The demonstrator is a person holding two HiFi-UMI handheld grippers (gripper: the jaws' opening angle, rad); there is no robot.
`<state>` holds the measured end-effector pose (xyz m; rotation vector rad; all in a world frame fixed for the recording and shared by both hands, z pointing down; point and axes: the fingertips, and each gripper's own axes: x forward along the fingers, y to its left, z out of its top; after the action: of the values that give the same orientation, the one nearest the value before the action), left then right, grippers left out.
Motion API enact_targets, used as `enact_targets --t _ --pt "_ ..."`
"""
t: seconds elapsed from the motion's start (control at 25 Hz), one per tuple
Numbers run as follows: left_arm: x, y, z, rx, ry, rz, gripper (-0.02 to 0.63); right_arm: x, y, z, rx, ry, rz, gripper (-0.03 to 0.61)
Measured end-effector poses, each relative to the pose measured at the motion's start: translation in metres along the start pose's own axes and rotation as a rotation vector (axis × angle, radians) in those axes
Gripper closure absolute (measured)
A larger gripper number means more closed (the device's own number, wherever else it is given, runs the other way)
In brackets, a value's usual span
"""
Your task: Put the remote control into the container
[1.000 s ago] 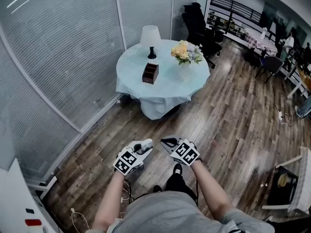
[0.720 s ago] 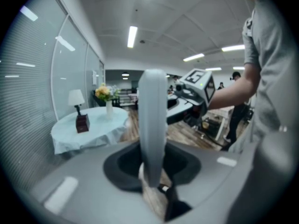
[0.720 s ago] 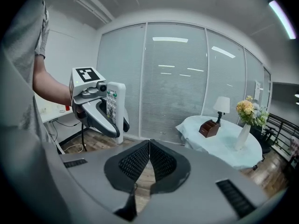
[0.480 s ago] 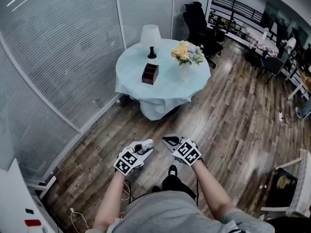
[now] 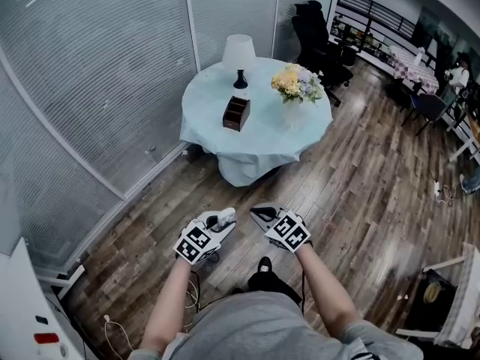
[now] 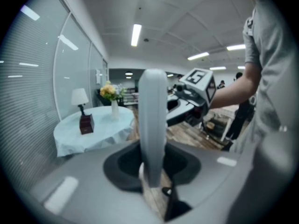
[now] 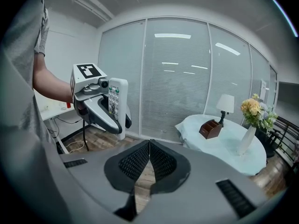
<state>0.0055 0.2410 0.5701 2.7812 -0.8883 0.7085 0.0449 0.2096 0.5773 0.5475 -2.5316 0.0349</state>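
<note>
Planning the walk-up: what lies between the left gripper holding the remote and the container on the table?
Head view: from left gripper to container, only wooden floor, then the table's draped cloth.

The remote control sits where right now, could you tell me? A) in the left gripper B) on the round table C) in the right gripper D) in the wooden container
A: the remote control stands clamped in the left gripper, as its own view shows.
</note>
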Motion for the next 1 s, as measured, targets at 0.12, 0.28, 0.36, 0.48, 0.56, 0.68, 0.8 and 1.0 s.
enact_targets --t 0.12,0.28,0.36,0.48,0.56,0.68,0.8,1.0 --pt "0.008 0.009 0.002 -0.004 0.004 0.008 0.525 0.005 -0.011 0.001 -0.008 0.000 0.011 0.560" --pt "0.017 0.022 0.007 -0.017 0.011 0.025 0.525 0.011 -0.028 0.003 -0.016 0.002 0.029 0.560" --pt "0.022 0.029 0.011 -0.023 0.013 0.033 0.525 0.012 -0.038 0.004 -0.020 0.000 0.037 0.560" --pt "0.031 0.038 0.018 -0.030 0.016 0.044 0.525 0.015 -0.053 0.005 -0.025 -0.001 0.048 0.560" --pt "0.037 0.043 0.022 -0.038 0.015 0.053 0.525 0.016 -0.061 0.003 -0.031 0.002 0.058 0.560" --pt "0.047 0.049 0.030 -0.057 0.006 0.066 0.525 0.015 -0.074 0.001 -0.043 0.003 0.073 0.560" --pt "0.059 0.053 0.038 -0.065 0.008 0.073 0.525 0.012 -0.089 -0.004 -0.038 0.016 0.086 0.560" --pt "0.077 0.061 0.049 -0.068 0.021 0.080 0.525 0.011 -0.109 -0.004 -0.045 0.010 0.108 0.560"
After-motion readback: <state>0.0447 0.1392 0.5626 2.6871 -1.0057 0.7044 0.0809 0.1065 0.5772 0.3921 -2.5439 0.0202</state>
